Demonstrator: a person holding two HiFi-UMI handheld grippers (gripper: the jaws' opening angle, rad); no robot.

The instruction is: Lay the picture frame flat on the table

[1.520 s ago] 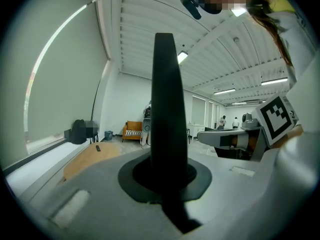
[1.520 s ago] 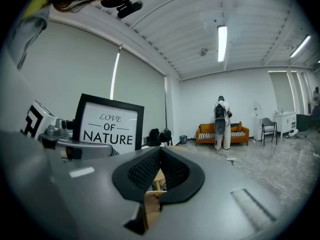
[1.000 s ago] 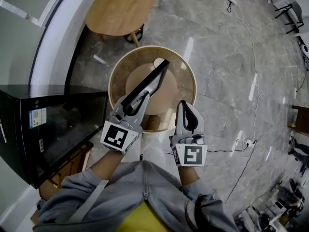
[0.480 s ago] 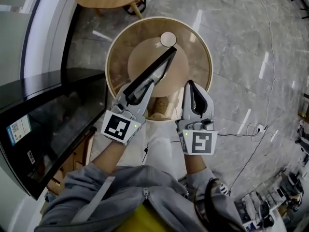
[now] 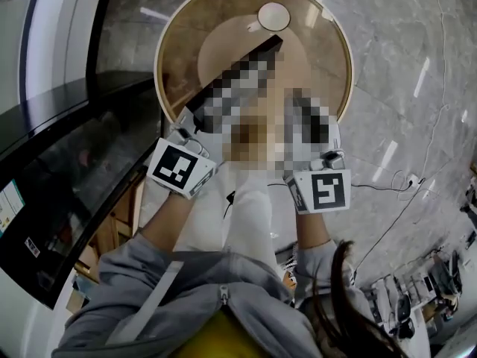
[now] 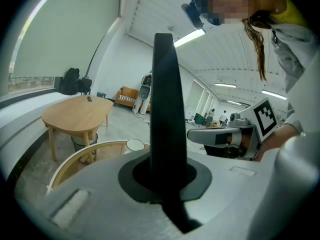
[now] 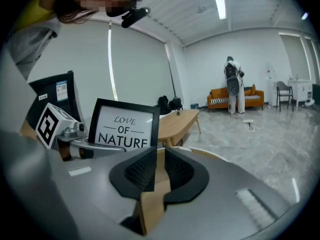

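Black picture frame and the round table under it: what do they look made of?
Black rectangular picture frame: matt black moulding with no shine on its edge; wood or plastic, the look leaves it open. Inside is a white printed sheet; I can't tell whether there is glazing.
Round table: pale, wood-looking rim; the top looks like tinted glass, since the tan base shows through it.

Reads "LOVE OF NATURE", black print on the white sheet in picture frame (image 7: 125, 128). Cannot read small sticker (image 5: 7, 200) on black cabinet (image 5: 74, 177).
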